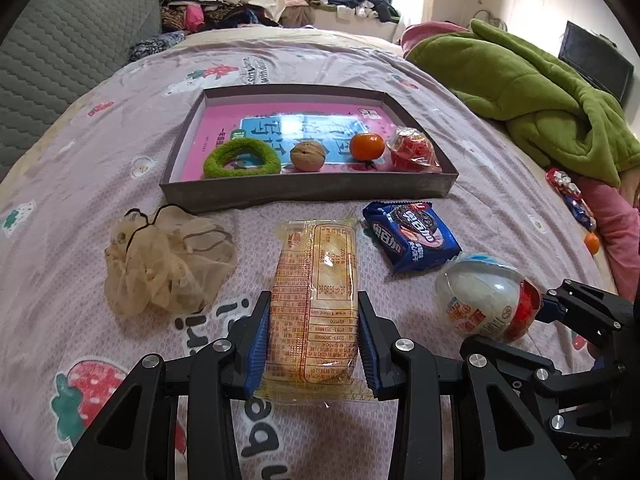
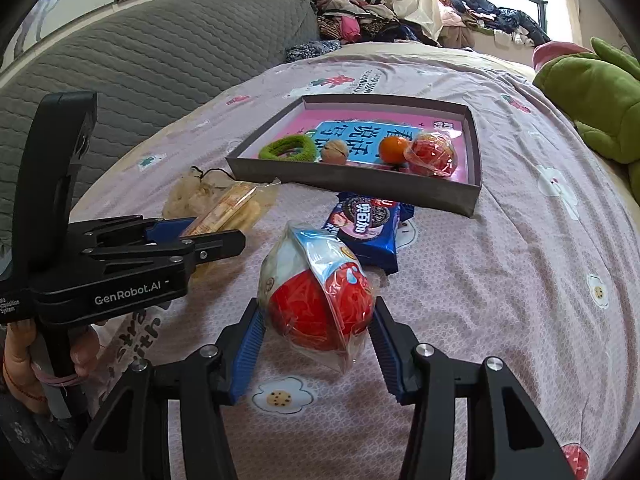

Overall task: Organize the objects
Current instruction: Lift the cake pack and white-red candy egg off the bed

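My left gripper (image 1: 313,312) is shut on a yellow wrapped cake packet (image 1: 314,292) lying on the bed. My right gripper (image 2: 318,316) is shut on a red and white toy egg in clear wrap (image 2: 316,284); the egg also shows in the left wrist view (image 1: 486,300). A grey shallow box (image 1: 304,190) ahead holds a green hair tie (image 1: 242,158), a walnut (image 1: 307,155), a tangerine (image 1: 367,146) and a red wrapped ball (image 1: 414,150). A blue cookie packet (image 1: 412,236) lies in front of the box.
A beige mesh pouch (image 1: 168,260) lies left of the cake packet. A green blanket (image 1: 532,92) is heaped at the right, with a small snack packet (image 1: 570,196) and a tangerine (image 1: 592,242) by a pink pillow. A grey headboard (image 2: 140,64) is on the left.
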